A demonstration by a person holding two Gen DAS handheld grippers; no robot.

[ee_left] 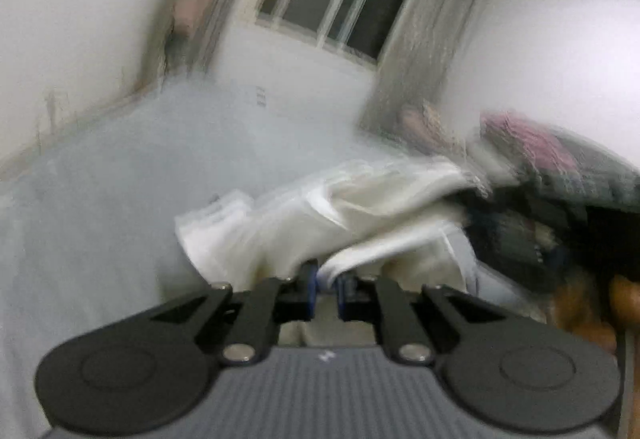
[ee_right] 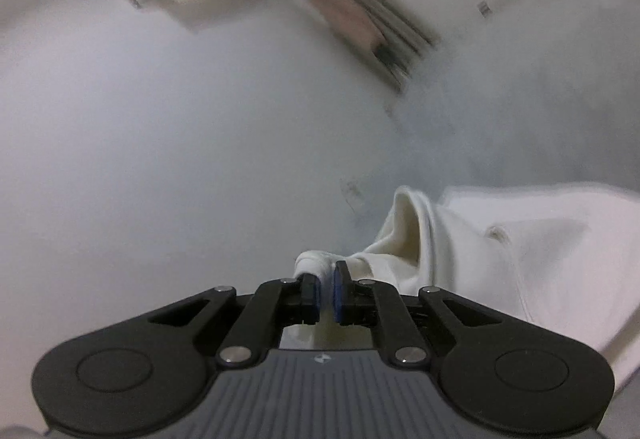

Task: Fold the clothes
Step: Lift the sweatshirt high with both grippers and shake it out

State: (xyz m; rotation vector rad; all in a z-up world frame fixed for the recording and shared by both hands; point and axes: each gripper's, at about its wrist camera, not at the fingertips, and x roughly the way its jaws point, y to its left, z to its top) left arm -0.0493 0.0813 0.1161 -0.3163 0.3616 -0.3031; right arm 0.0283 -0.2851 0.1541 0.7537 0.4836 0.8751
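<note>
Covering most of both views: pale grey bed sheet point(ee_left: 120, 175), w/ white garment point(ee_left: 320, 223) lying crumpled on it beside a dark clothes pile point(ee_left: 560, 207). Left gripper point(ee_left: 327, 293) clamped on garment's edge; right gripper point(ee_right: 327, 297) pinched tight on a bunched white corner.
</note>
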